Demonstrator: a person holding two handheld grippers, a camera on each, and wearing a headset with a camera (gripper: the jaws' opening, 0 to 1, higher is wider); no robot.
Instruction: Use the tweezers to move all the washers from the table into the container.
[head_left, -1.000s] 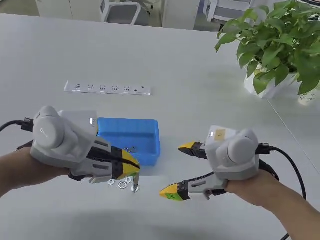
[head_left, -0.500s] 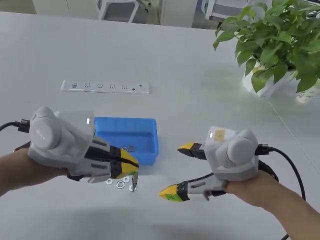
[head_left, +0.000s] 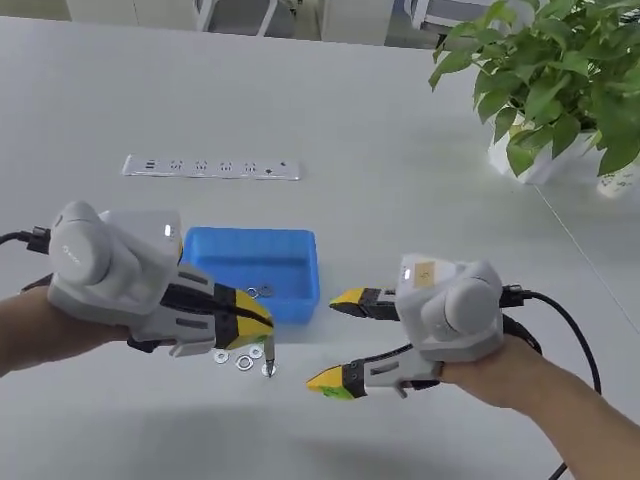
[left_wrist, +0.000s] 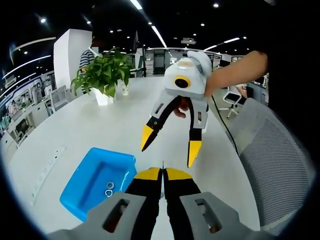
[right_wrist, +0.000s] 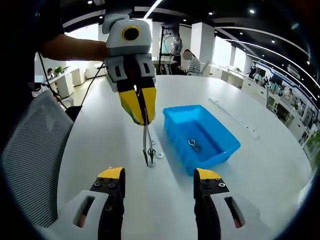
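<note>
The left tool (head_left: 264, 321) is clenched on the tweezers (right_wrist: 147, 140), which extend point-down from its closed jaws. The tweezer tips meet the counter (head_left: 420, 170) at one washer; whether that washer is pinched cannot be determined. Loose washers (head_left: 243, 362) lie on the counter just beside the tips, near the front wall of the blue container (head_left: 314, 265). Two more washers lie on the container floor. A white power strip (head_left: 212, 167) lies beyond the container, well apart from it. The right tool (head_left: 325, 340) is released: its jaws are spread wide and empty, held above the counter to the right of the container and pointing toward the left tool. A potted plant (head_left: 550, 80) stands at the far right.
</note>
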